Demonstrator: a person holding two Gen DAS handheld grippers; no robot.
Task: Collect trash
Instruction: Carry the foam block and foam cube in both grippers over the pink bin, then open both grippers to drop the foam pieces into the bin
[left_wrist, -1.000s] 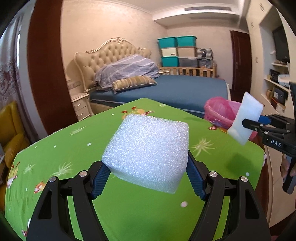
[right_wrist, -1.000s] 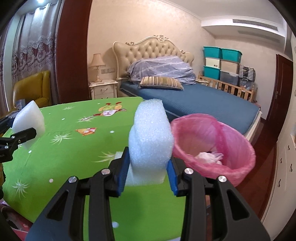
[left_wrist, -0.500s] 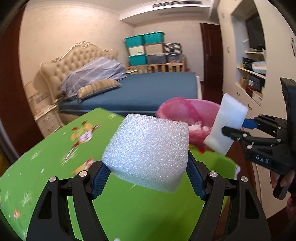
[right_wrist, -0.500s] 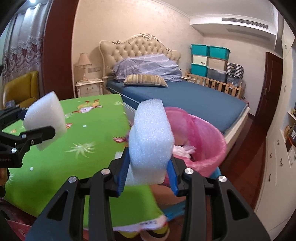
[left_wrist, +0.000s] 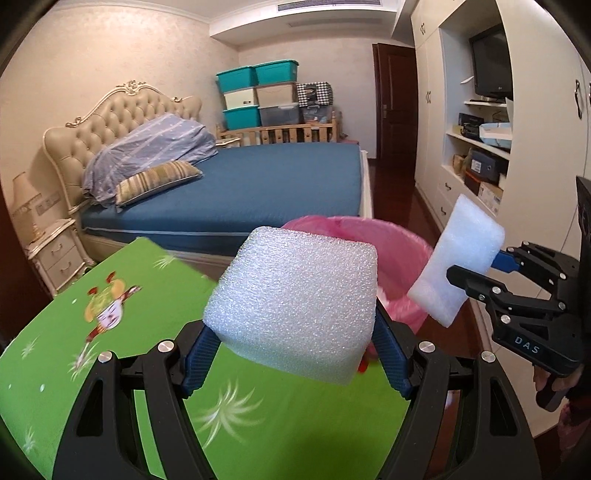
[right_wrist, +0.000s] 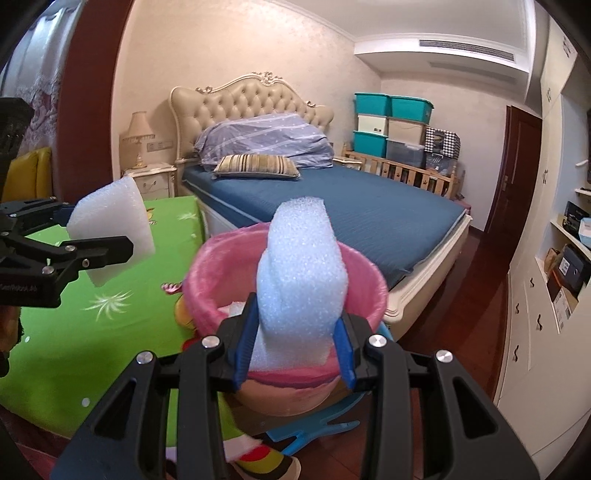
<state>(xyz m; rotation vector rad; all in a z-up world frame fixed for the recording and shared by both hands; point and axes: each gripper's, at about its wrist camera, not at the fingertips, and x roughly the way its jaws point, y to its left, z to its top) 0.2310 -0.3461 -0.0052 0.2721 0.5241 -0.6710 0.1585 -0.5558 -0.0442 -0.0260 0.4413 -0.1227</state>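
My left gripper (left_wrist: 295, 354) is shut on a thick white foam block (left_wrist: 295, 306) and holds it above the edge of the green table (left_wrist: 110, 369). It also shows in the right wrist view (right_wrist: 110, 236). My right gripper (right_wrist: 295, 347) is shut on a flat white foam slab (right_wrist: 303, 280) and holds it just in front of a bin with a pink bag (right_wrist: 207, 280). The bin holds some white scraps. In the left wrist view the slab (left_wrist: 458, 266) is at the right of the pink bin (left_wrist: 402, 258).
A blue bed (right_wrist: 332, 206) stands behind the bin. White cupboards and shelves (left_wrist: 480, 147) line the right wall. A blue plastic piece (right_wrist: 314, 428) lies on the dark wood floor below the bin. A bedside table (left_wrist: 55, 254) is at the left.
Both grippers have moved right, off the table and toward the pink bin, each still holding its foam piece. The bin now sits right behind both pieces.
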